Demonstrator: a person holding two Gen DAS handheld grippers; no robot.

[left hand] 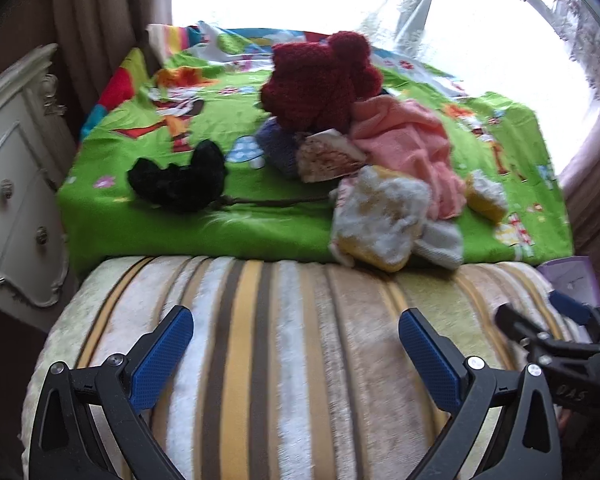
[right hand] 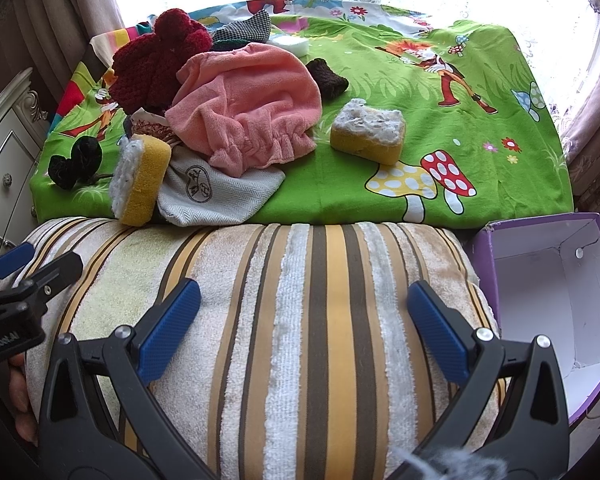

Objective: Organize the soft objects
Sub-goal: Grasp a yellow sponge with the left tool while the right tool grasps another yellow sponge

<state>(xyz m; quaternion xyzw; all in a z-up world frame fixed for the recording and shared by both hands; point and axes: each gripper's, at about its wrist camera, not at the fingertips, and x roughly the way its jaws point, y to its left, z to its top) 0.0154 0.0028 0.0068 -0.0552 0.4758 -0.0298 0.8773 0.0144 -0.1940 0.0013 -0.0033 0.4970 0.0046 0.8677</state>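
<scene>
A green cartoon-print sheet (right hand: 340, 184) covers the surface ahead of both hand-held grippers, beyond a striped towel (right hand: 300, 300). The pile of soft objects, topped by a pink cloth (right hand: 248, 100), lies ahead-left of the right hand-held gripper (right hand: 304, 320), nearer the left hand-held gripper (left hand: 296, 340). Both are spread, holding nothing. A yellow sponge (right hand: 366, 132), long axis crosswise, sits just ahead of the right one; a purple box (right hand: 540, 280) stands to its right.
</scene>
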